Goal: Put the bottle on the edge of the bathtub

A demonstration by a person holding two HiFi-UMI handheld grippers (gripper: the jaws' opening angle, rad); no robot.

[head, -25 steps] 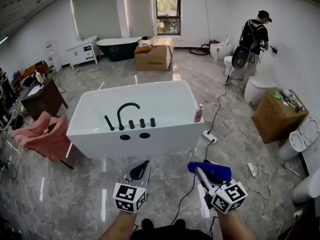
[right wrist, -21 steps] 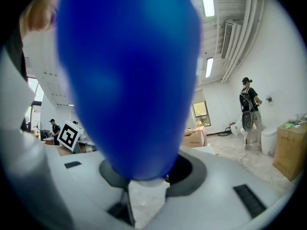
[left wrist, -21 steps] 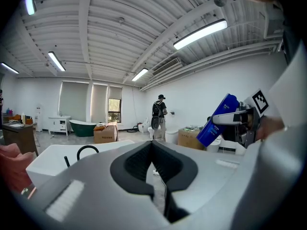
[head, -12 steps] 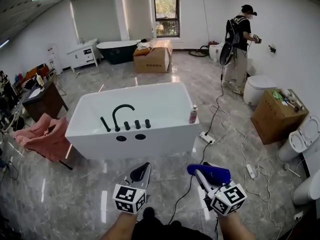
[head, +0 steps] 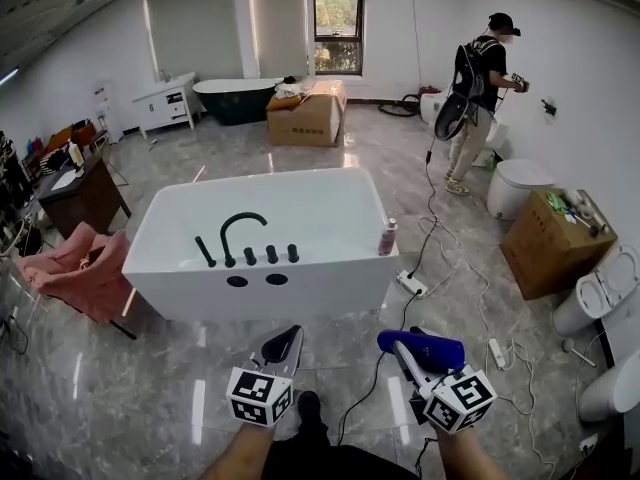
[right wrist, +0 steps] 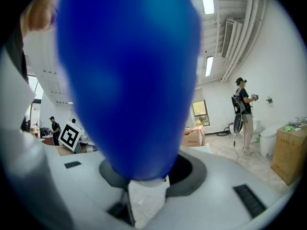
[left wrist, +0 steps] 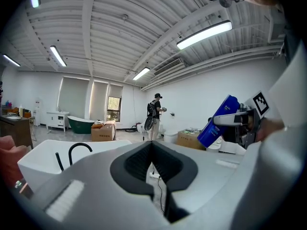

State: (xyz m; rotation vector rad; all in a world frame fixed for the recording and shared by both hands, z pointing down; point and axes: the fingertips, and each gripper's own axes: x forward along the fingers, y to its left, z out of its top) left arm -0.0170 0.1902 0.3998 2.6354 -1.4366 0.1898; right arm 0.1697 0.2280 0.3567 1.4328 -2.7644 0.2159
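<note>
A blue bottle [head: 421, 349] lies crosswise in my right gripper [head: 405, 354], which is shut on it low in the head view. It fills the right gripper view as a blue mass [right wrist: 129, 75]. In the left gripper view the blue bottle [left wrist: 218, 121] shows tilted at the right. My left gripper [head: 281, 344] is shut and holds nothing, its dark pads meeting in front of its camera [left wrist: 152, 145]. Ahead stands the white bathtub [head: 330, 260] with a black faucet [head: 240, 230]. A small pink bottle [head: 386, 237] stands on its near right corner.
A person [head: 478, 88] stands at the back right near toilets [head: 515, 180]. A cardboard box [head: 555, 236] and another toilet [head: 592, 293] line the right wall. A power strip with cables [head: 412, 283] lies right of the tub. A pink chair [head: 85, 268] sits left.
The tub has shifted slightly left and lower in the head view. The person at the back has stepped away from the wall. Both grippers keep their places, the blue bottle still gripped.
</note>
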